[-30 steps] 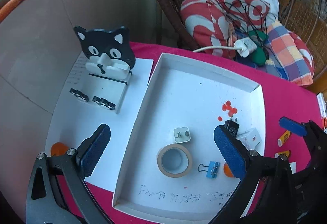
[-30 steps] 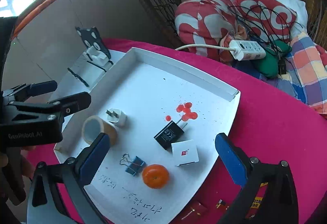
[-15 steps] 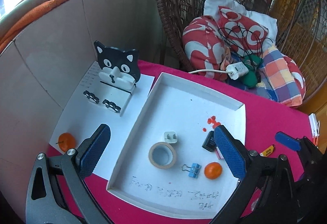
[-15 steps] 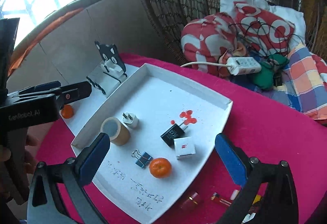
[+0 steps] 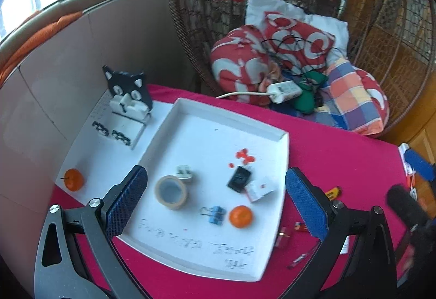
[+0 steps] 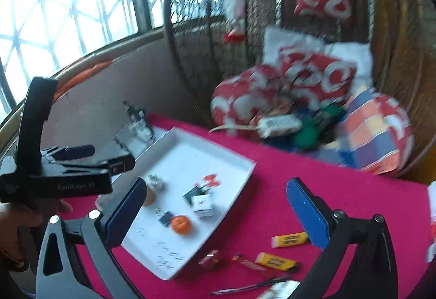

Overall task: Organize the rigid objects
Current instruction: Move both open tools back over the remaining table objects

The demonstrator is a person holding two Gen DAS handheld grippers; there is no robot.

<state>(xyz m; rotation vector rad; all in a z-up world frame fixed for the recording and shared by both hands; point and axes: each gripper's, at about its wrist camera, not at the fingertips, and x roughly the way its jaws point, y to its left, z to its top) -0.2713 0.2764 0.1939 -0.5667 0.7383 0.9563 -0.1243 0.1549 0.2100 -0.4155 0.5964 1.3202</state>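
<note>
- My left claw [image 5: 216,203] hangs with its blue pads wide apart and empty, now higher and farther back from the white tray [image 5: 283,162] than a second ago.
- My right claw [image 6: 215,213] is also spread wide and empty; it has pulled back and swung right, so the red tablecloth [image 6: 313,171] fills more of its view.
- Inside the tray lie a tape roll [image 5: 171,192], white plug [image 5: 184,173], black charger [image 5: 239,179], small white box [image 5: 259,189], blue binder clip [image 5: 216,214] and an orange [image 5: 241,216], all unmoved.
- A second orange [image 5: 73,179] sits on the white paper beside the cat-shaped stand [image 5: 128,93].
- Yellow lighters [image 6: 290,239] lie on the cloth, right of the tray.
</note>
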